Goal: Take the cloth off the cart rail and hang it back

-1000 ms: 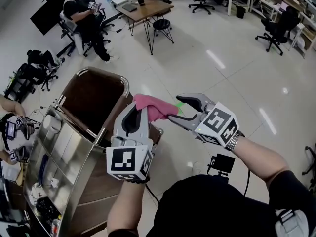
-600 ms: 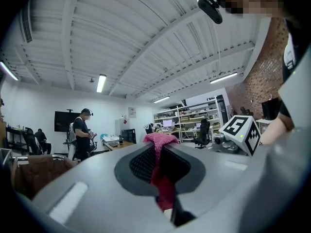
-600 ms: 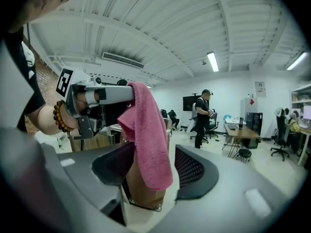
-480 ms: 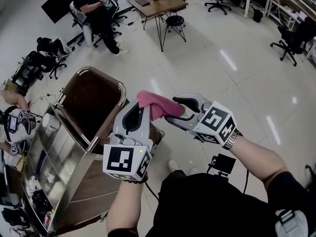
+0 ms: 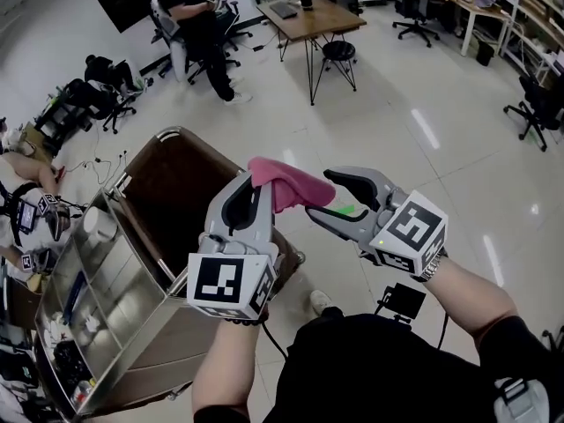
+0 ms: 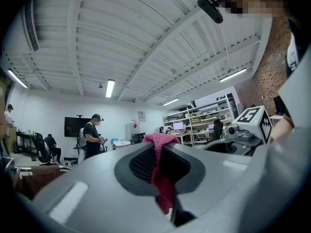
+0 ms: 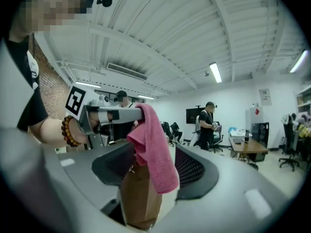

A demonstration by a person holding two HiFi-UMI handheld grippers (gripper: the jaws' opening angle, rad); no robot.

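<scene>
The left tongs [image 5: 253, 183] stay clamped on the pink cloth [image 5: 286, 188]; the right tongs [image 5: 322, 196] gape open around its free end. Both drift together, the cloth held clear, right of the cart rail [image 5: 181, 131], so removal looks done and rehanging remains

The cart [image 5: 132, 263] stands at lower left, its rail [image 5: 189, 137] at the far end. Over its right edge the cloth [image 5: 284, 183] sits in the left tongs [image 5: 254, 183]. Its other end reaches between the jaws of the right tongs [image 5: 320, 195], just to the right. Far behind stands 1 desk [image 5: 322, 23] with a stool [image 5: 338, 51] before it and a seated person [image 5: 198, 7] to its left.
</scene>
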